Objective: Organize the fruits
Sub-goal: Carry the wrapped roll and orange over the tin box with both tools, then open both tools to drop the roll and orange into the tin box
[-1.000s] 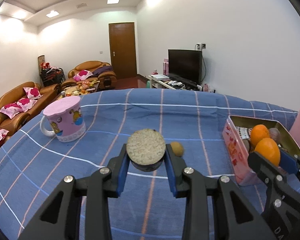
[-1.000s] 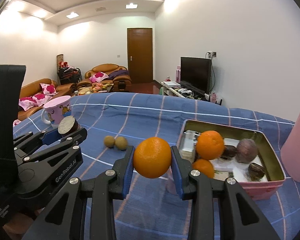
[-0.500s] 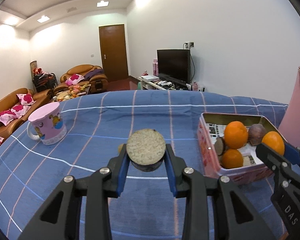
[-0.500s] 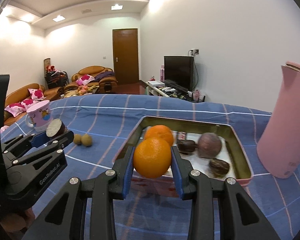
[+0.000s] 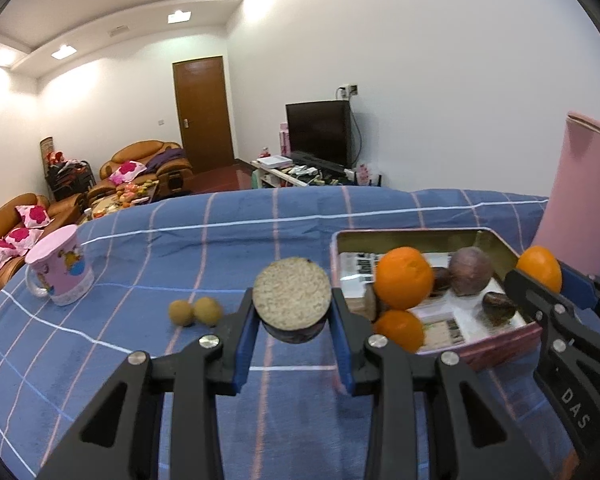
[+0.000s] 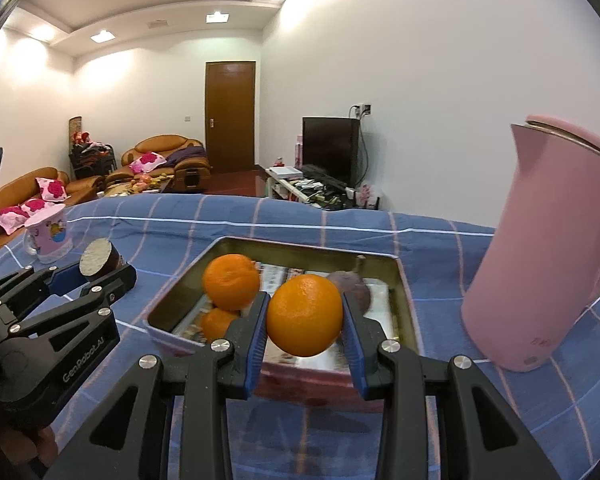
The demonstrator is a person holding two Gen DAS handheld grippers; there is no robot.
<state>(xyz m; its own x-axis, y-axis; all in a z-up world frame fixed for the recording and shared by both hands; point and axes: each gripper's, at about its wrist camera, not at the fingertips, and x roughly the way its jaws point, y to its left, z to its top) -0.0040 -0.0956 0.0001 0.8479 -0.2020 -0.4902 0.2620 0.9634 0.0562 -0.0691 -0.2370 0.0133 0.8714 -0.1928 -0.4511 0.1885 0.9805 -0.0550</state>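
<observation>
My left gripper (image 5: 292, 314) is shut on a halved dark fruit (image 5: 293, 299) with a pale cut face, held above the blue cloth just left of the pink tin (image 5: 500, 340). My right gripper (image 6: 305, 320) is shut on an orange (image 6: 305, 314), held over the near edge of the tin (image 6: 320, 384). The tin holds two oranges (image 5: 404, 283), a purple round fruit (image 5: 470, 271) and some dark fruits (image 5: 498, 307). Two small brown fruits (image 5: 196, 312) lie on the cloth left of the tin. The left gripper also shows in the right wrist view (image 6: 100, 266).
A pink mug (image 5: 60, 272) stands at the far left of the blue checked cloth. A tall pink kettle (image 6: 548, 248) stands right of the tin. Sofas, a door and a TV fill the room behind.
Both grippers have moved right toward the tin, still holding their fruits. The orange is now over the tin's near edge and the halved fruit is close to its left wall.
</observation>
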